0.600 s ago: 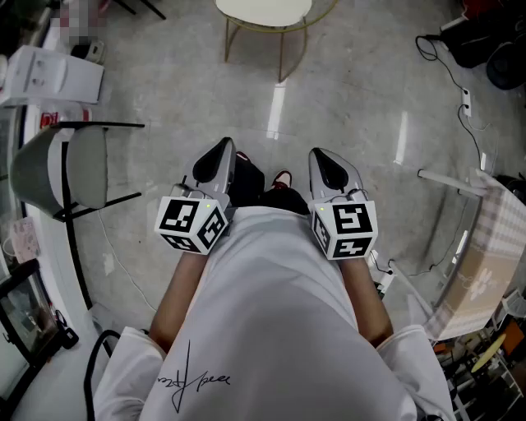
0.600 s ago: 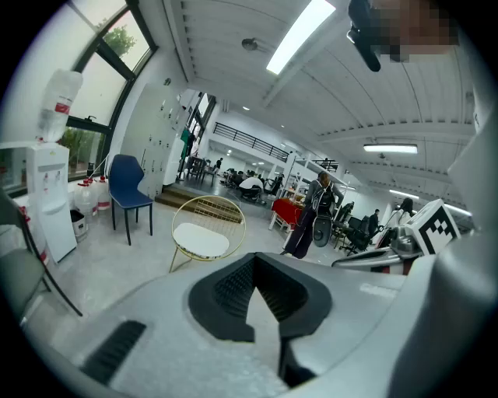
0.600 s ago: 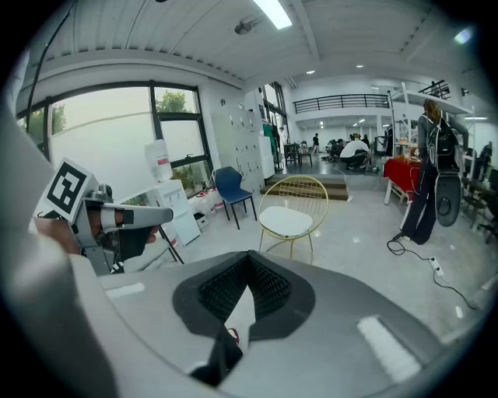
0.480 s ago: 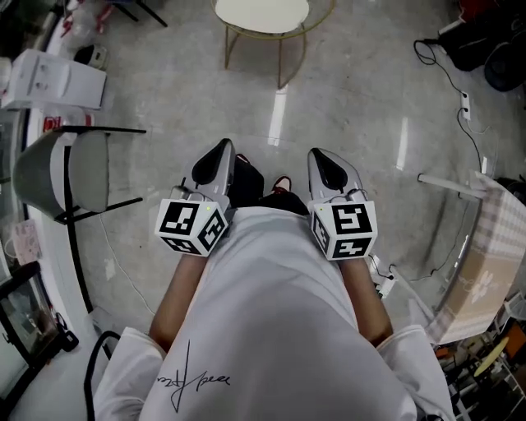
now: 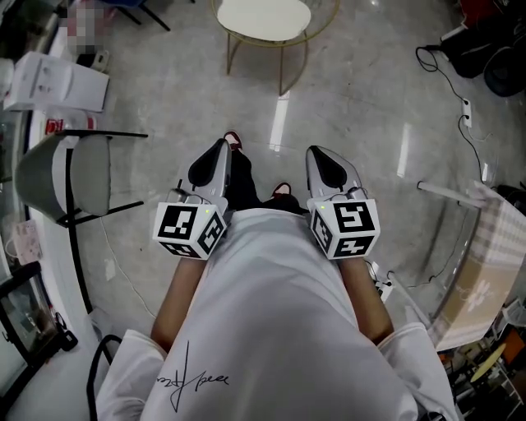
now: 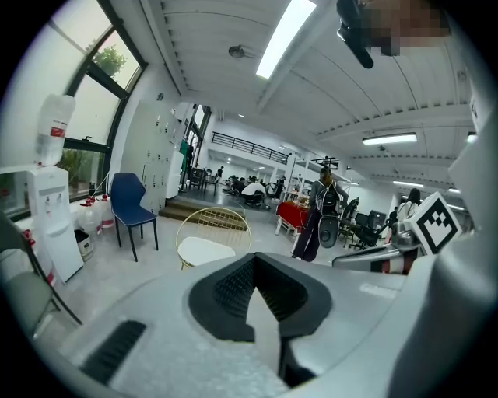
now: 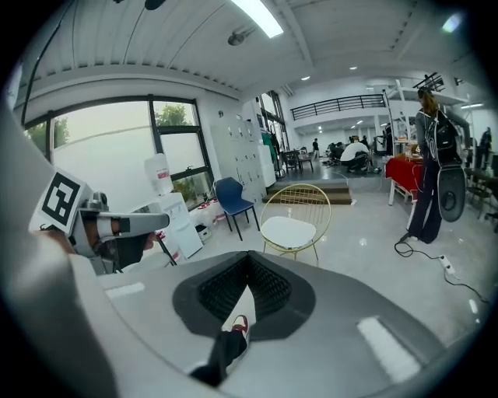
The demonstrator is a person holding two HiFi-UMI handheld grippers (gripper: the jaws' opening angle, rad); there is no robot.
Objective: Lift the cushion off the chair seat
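Note:
A round white cushion lies on the seat of a gold wire chair at the top of the head view, some way ahead on the floor. Both gripper views also show the cushion from a distance. My left gripper and right gripper are held side by side close to my body, well short of the chair. Each has its jaws shut with nothing between them, as seen in the left gripper view and the right gripper view.
A grey chair and a white box stand at the left. Cables trail across the floor at the right, near a glass table with a checked cloth. A blue chair and a standing person are farther off.
One foot has stepped forward toward the chair, and the floor has shifted slightly in the head view. Both grippers stay shut in the same place before my body.

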